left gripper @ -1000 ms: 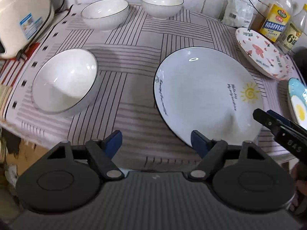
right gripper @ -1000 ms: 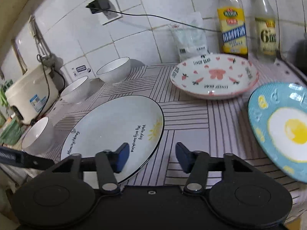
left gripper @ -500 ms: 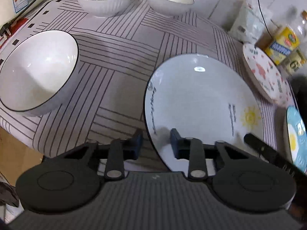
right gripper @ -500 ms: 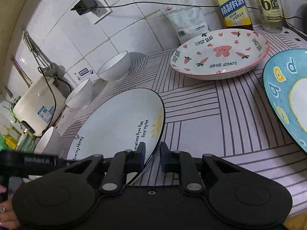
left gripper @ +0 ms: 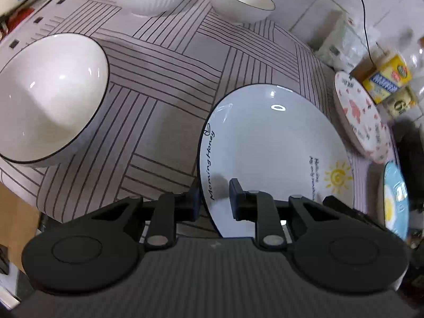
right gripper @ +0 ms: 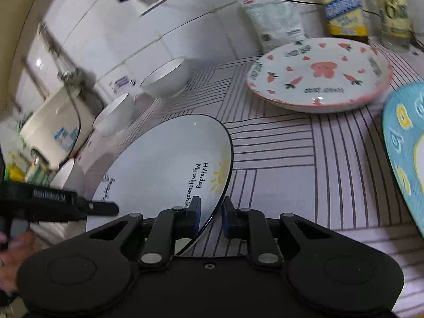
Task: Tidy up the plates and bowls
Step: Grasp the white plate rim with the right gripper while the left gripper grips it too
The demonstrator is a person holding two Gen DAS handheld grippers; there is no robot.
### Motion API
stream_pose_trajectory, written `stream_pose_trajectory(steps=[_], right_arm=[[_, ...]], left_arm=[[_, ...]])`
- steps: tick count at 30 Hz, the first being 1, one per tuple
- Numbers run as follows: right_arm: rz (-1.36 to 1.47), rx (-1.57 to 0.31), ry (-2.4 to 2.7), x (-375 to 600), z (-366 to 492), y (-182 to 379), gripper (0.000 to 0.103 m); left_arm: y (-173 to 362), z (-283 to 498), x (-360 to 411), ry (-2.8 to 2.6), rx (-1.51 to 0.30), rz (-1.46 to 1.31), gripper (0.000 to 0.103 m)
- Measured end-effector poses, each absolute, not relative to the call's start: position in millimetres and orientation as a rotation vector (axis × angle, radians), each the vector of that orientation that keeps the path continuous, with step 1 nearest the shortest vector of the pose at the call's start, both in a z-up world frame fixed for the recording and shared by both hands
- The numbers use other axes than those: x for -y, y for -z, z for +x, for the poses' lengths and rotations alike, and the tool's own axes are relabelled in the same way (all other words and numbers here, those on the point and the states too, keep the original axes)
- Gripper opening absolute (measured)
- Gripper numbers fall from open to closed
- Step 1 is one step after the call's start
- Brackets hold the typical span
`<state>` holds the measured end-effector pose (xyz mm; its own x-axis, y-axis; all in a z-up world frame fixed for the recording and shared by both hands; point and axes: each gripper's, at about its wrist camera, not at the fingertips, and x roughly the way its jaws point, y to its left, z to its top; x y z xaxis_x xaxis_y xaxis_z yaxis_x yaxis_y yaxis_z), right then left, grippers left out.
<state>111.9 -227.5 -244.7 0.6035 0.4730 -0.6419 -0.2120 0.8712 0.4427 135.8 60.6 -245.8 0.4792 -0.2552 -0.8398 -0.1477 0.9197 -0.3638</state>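
You are pinching the stiff, slippery, breakable plate (left gripper: 275, 143) by its near rim, one hand-held gripper (left gripper: 213, 198) each side (right gripper: 210, 213).

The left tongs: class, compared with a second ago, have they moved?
Yes. The left tongs have moved in and closed, now clamping the sun plate rim, nearer the front bowl.

A large round white ceramic plate with a dark rim and a yellow sun (left gripper: 275, 143) sits at centre. A pink-patterned plate (right gripper: 318, 76) lies at two o'clock, a blue egg-print plate (right gripper: 405, 153) at three, and three white bowls (left gripper: 47, 98) from nine to twelve.
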Motion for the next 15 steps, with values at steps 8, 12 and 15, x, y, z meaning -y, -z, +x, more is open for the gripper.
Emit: stream_pose_trajectory(steps=[8, 12, 15], right_arm=[[0.375, -0.816, -0.414, 232, 112, 238, 0.022], [0.371, -0.784, -0.421, 231, 119, 226, 0.022], [0.384, -0.762, -0.432, 230, 130, 218, 0.023]], left_arm=[[226, 141, -48, 0.105, -1.049, -0.293, 0.021], [211, 155, -50, 0.112, -1.035, -0.264, 0.021], [205, 172, -58, 0.120, -1.048, -0.280, 0.021]])
